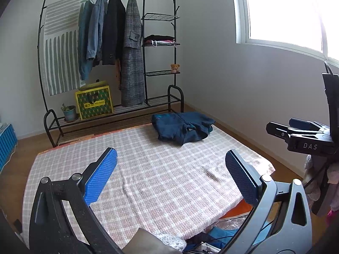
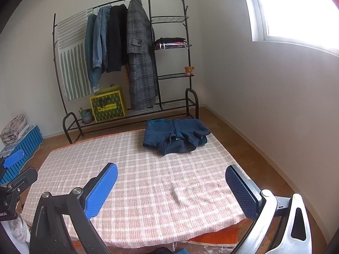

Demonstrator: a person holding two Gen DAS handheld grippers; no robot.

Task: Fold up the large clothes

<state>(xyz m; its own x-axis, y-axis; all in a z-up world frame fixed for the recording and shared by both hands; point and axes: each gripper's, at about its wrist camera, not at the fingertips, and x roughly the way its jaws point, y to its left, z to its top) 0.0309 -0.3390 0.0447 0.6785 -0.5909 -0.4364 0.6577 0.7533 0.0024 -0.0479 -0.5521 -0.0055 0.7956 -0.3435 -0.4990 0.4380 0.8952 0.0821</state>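
Only right wrist view shows bundle (image 2: 12, 128) on crate (image 2: 25, 146); both grippers' jaws wide, empty.

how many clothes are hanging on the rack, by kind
denim jackets: 2
black coat: 1
plaid coat: 1
total: 4

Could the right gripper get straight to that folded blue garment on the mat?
Probably yes: the right gripper is open and empty, and only bare checked mat lies between it and the blue garment.
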